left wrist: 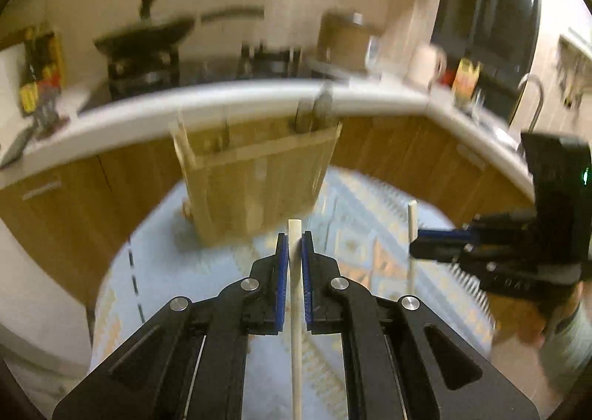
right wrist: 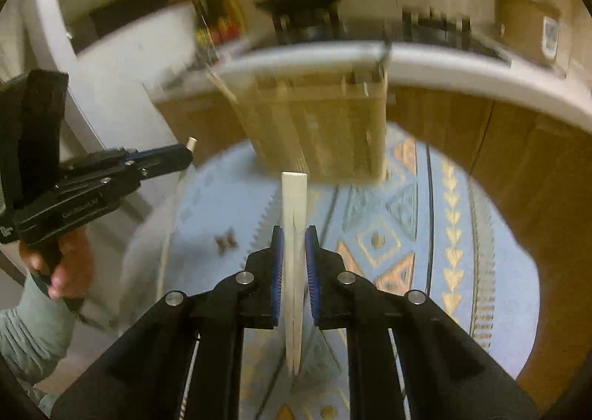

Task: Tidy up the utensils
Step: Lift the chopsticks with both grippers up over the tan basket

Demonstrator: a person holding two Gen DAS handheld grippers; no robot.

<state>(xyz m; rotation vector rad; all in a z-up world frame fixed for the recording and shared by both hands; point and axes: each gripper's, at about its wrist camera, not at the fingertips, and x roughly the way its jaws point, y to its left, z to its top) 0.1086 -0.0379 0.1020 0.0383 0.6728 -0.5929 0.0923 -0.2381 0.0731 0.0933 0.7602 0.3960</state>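
My left gripper (left wrist: 295,246) is shut on a pale wooden chopstick (left wrist: 296,316) that stands upright between its blue pads. My right gripper (right wrist: 294,238) is shut on a pair of pale chopsticks (right wrist: 293,272), held upright. A wooden utensil holder (left wrist: 259,175) stands ahead on the patterned blue tablecloth (left wrist: 207,272), with a few utensils in its compartments; it also shows in the right wrist view (right wrist: 318,127). The right gripper appears at the right of the left wrist view (left wrist: 414,244), holding its chopsticks (left wrist: 411,220). The left gripper appears at the left of the right wrist view (right wrist: 188,157).
A white kitchen counter (left wrist: 222,105) curves behind the table, with a stove and a dark wok (left wrist: 144,35), jars and a sink tap (left wrist: 532,94). Wooden cabinets (left wrist: 407,153) run below it. A person's hand (right wrist: 70,264) holds the left gripper's handle.
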